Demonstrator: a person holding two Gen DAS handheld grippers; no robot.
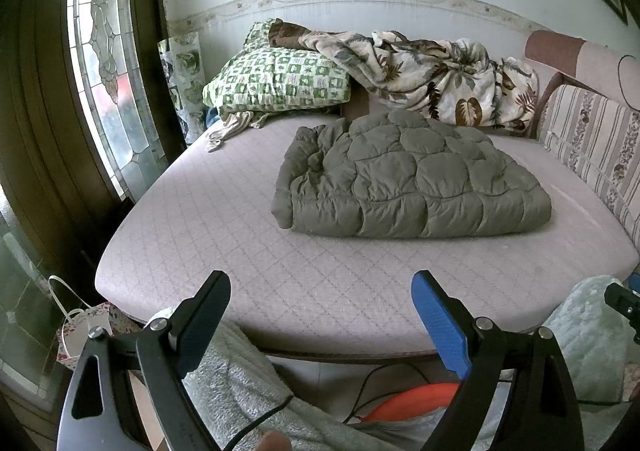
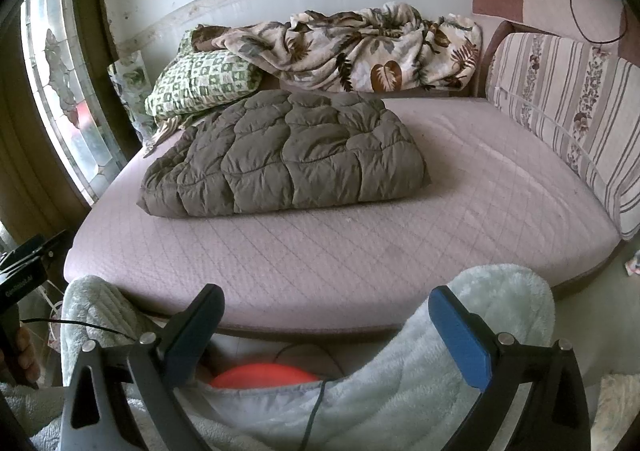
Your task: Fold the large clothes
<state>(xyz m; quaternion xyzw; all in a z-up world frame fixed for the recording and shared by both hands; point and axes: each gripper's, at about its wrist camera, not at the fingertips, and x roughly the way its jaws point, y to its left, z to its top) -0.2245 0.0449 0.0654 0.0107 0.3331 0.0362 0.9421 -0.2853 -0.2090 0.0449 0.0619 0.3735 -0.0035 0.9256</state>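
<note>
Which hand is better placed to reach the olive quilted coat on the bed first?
Left, probably, by a small margin. In the left view the olive quilted coat lies straight ahead of the open left tool. In the right view it lies off to the left of the open right tool.

1. Ahead of my tongs the pink mattress [image 1: 208,235] lies bare up to the folded quilted jacket [image 1: 408,187].
2. Beyond it, a green pillow [image 1: 276,83] and leaf-print blanket [image 1: 432,79] block the wall.
3. My right: striped cushion [image 2: 568,107].
</note>
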